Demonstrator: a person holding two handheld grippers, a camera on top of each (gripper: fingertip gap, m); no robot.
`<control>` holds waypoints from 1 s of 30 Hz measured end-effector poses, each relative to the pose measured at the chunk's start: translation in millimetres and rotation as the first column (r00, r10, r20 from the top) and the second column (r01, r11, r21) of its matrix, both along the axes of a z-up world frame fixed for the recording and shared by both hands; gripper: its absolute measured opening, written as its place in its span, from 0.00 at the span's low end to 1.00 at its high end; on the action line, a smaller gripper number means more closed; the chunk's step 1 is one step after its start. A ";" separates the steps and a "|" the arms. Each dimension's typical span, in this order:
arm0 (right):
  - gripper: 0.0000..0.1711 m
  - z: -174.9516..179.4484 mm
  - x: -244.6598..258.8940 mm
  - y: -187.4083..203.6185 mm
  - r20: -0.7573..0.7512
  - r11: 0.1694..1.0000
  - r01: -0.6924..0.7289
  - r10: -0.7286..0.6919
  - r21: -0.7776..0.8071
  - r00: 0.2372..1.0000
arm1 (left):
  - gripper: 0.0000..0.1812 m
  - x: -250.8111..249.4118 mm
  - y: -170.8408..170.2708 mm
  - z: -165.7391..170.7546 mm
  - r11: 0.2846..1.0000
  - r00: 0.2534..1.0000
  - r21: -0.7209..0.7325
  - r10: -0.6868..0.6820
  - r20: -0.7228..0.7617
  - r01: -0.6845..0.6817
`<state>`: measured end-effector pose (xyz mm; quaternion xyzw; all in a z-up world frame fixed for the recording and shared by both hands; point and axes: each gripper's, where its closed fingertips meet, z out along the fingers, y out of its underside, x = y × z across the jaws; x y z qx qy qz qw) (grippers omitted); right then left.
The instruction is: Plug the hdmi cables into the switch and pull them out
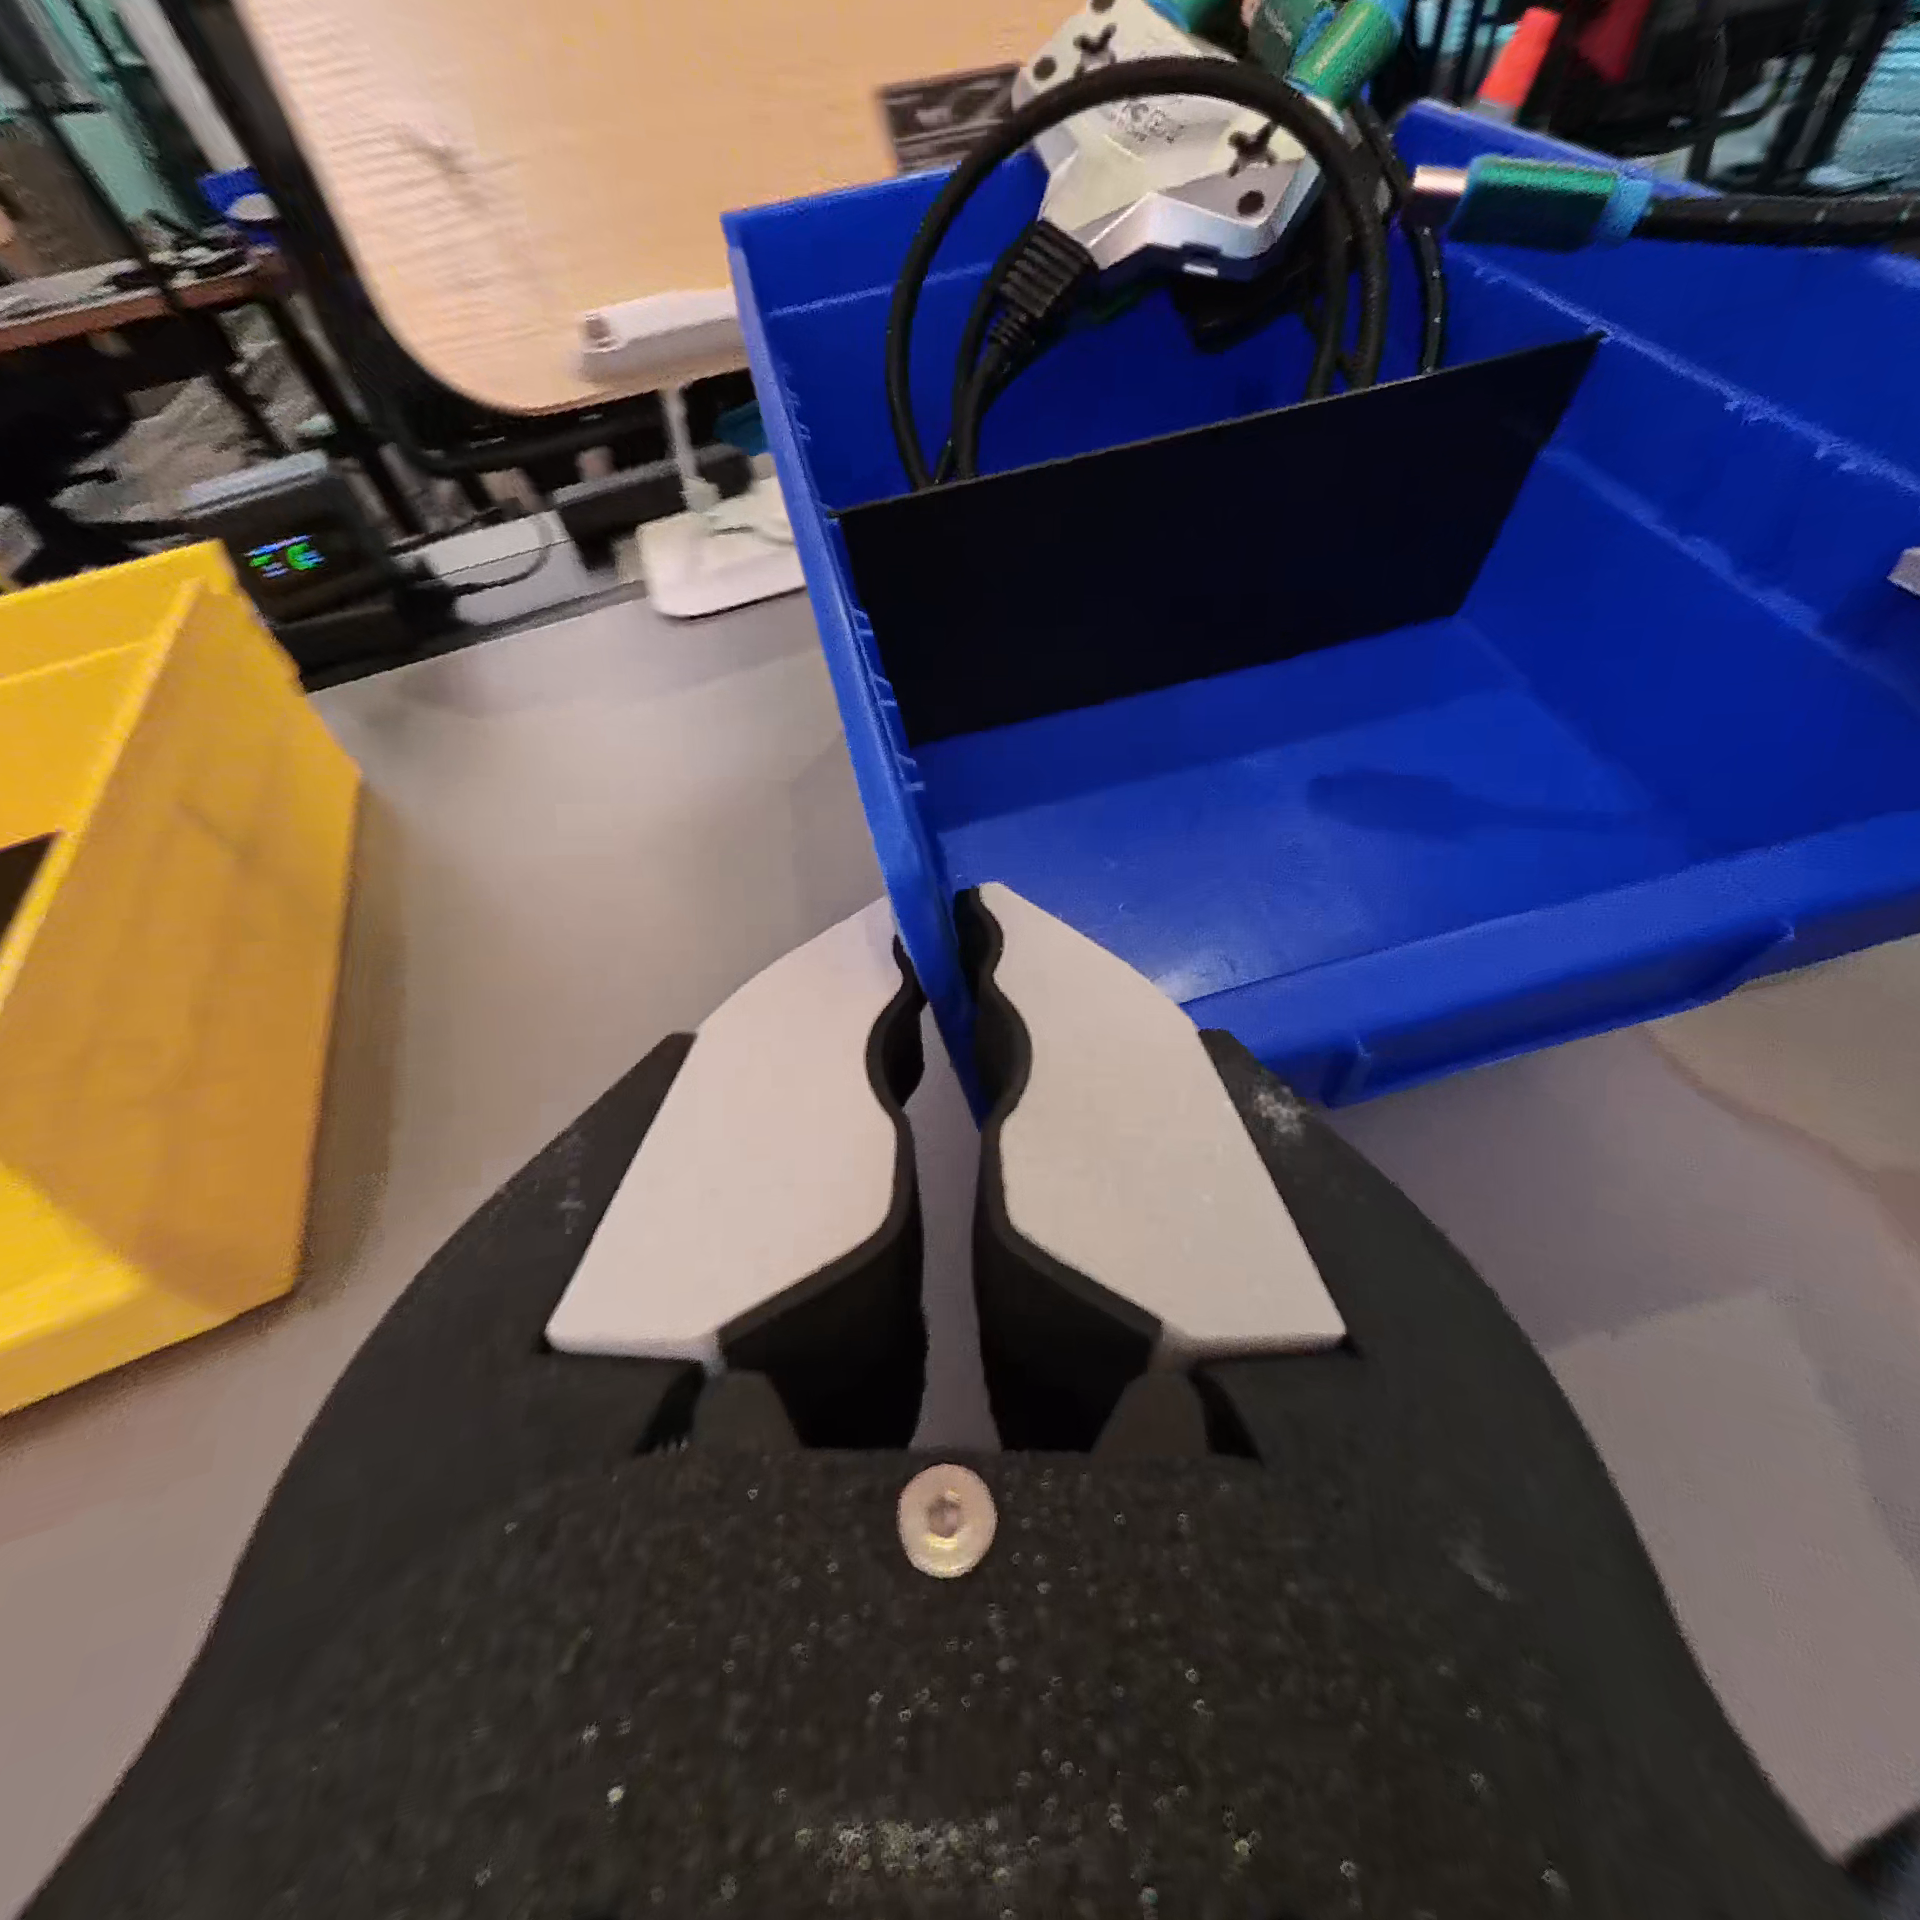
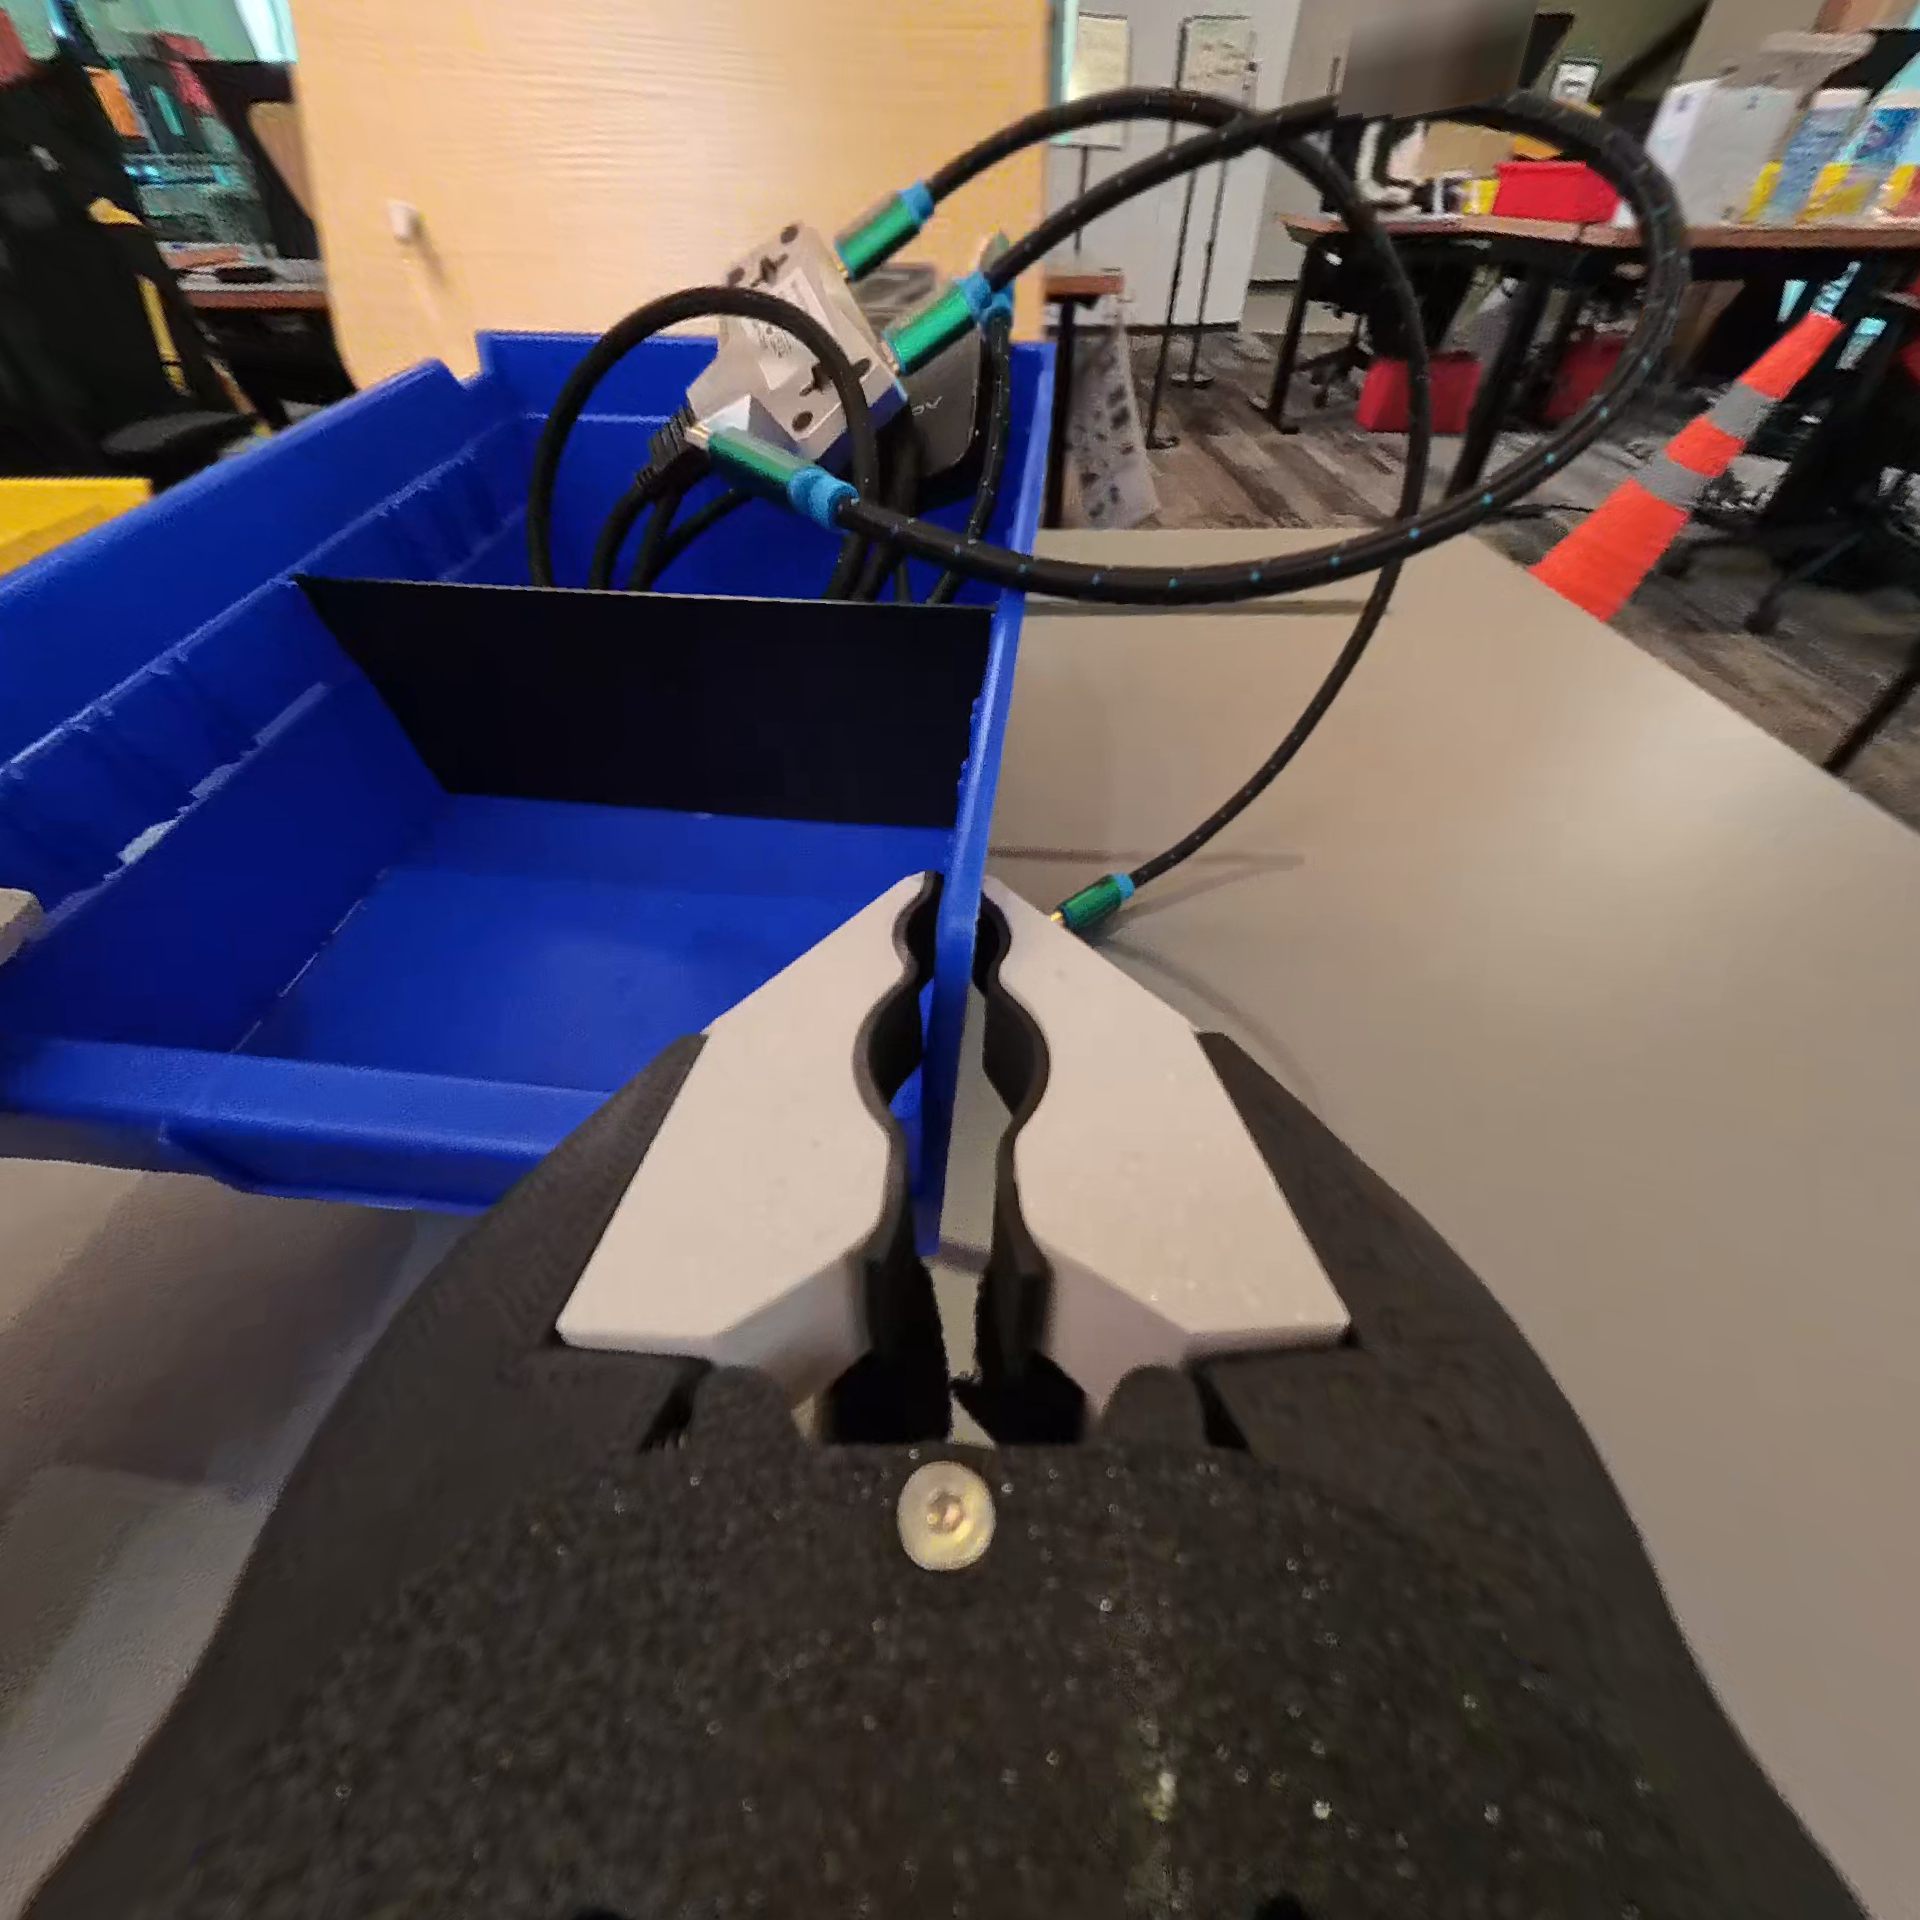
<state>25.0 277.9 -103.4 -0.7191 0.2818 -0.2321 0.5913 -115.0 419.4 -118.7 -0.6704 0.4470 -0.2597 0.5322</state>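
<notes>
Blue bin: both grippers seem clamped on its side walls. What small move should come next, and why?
Probably set the bin down and open both grippers, left and right. Each is shut on a wall, while the switch and its cables sit behind the divider, untouched.

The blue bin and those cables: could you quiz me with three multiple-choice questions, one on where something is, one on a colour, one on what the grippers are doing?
1. Where is the silver switch?
A. rear compartment of the blue bin, behind the black divider
B. front compartment
C. inside the yellow bin

2. What colour are the cable plug shells?
A. red
B. green
C. white

3. What are the left gripper and right gripper doing?
A. hanging open
B. holding cables
C. each shut on a bin side wall

Answers:
1 A, it sits past the divider.
2 B, metallic green with blue collars.
3 C, blue wall runs between both finger pairs.
</notes>
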 end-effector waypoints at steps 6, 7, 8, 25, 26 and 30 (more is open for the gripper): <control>0.01 -14.6 -26.3 69.0 -0.020 0.994 -0.108 0.108 -0.024 0.994 | 0.02 -39.2 52.0 -15.1 0.991 0.991 -0.037 0.126 -0.033 -0.127; 0.01 -19.1 -29.8 75.4 -0.028 0.992 -0.125 0.124 -0.034 0.992 | 0.02 -43.3 56.4 -19.9 0.990 0.990 -0.052 0.130 -0.047 -0.133; 0.02 -24.1 -32.4 80.3 -0.046 0.989 -0.142 0.140 -0.042 0.989 | 0.02 -46.4 59.7 -25.7 0.988 0.990 -0.076 0.132 -0.059 -0.136; 0.13 7.8 -48.9 54.3 0.089 0.932 -0.362 0.358 0.033 0.929 | 0.25 -245.6 224.1 16.7 0.878 0.873 -0.018 0.477 0.099 -0.478; 0.13 11.1 -54.3 56.0 0.132 0.931 -0.364 0.358 0.022 0.924 | 0.28 -262.9 241.0 -1.9 0.863 0.863 -0.053 0.504 0.034 -0.502; 0.12 16.7 -87.7 65.2 0.226 0.899 -0.438 0.425 0.012 0.877 | 0.33 -260.3 266.9 -26.0 0.892 0.915 -0.241 0.402 0.033 -0.383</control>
